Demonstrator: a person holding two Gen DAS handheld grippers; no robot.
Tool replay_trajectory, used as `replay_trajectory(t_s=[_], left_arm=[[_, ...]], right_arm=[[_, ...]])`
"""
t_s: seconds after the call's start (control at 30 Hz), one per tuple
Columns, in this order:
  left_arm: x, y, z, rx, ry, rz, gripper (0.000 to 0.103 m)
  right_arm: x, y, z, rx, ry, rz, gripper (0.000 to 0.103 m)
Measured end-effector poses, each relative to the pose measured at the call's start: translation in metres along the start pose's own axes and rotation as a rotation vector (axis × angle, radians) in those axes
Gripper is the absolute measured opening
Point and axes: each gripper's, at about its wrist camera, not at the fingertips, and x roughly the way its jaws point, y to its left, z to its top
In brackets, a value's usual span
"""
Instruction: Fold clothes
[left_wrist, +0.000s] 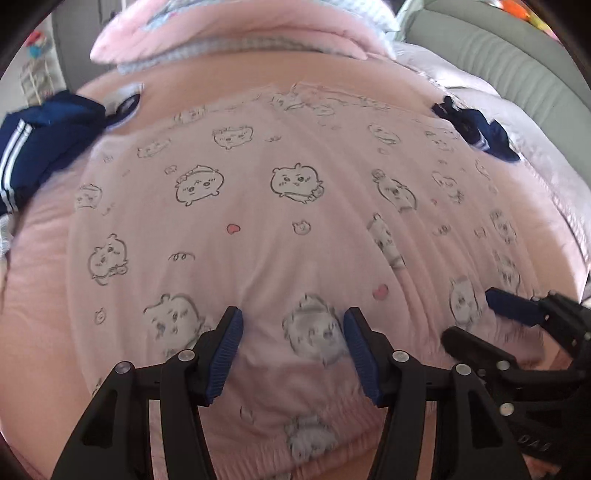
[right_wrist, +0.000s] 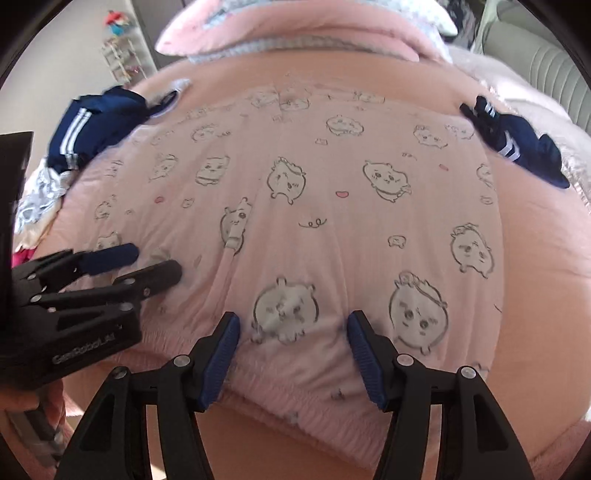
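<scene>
A pink garment (left_wrist: 258, 221) printed with cartoon animal faces lies spread flat on a pink bed; it also fills the right wrist view (right_wrist: 332, 221). Its elastic waistband edge is nearest both grippers. My left gripper (left_wrist: 293, 325) is open and empty, its fingertips just over the waistband end. My right gripper (right_wrist: 293, 328) is open and empty, hovering over the same end further right. Each gripper shows in the other's view: the right gripper (left_wrist: 476, 317) at the lower right, the left gripper (right_wrist: 155, 262) at the left.
A navy garment with white stripes (left_wrist: 40, 147) lies at the far left, also seen in the right wrist view (right_wrist: 92, 125). A smaller navy piece (left_wrist: 476, 129) lies at the far right. A folded pink quilt (left_wrist: 240, 33) sits at the bed's head. A grey-green sofa (left_wrist: 498, 48) stands beyond.
</scene>
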Motion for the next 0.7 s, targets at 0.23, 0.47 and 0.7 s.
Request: replay_trajectory(t_s=[0.23, 0.47, 0.7], left_arm=[[-0.023, 0.008, -0.021, 0.008, 0.045, -0.051, 0.055], [-0.010, -0.005, 0.028, 0.035, 0.006, -0.154, 0.055], [0.013, -0.033, 0.017, 0.105, 0.101, -0.075, 0.056]], right_arm=[[-0.036, -0.014, -0.026, -0.010, 0.011, 0.068, 0.060], [-0.036, -0.063, 0.034, 0.055, -0.057, 0.012, 0.060], [0.001, -0.054, 0.018, -0.018, 0.051, -0.046, 0.061]])
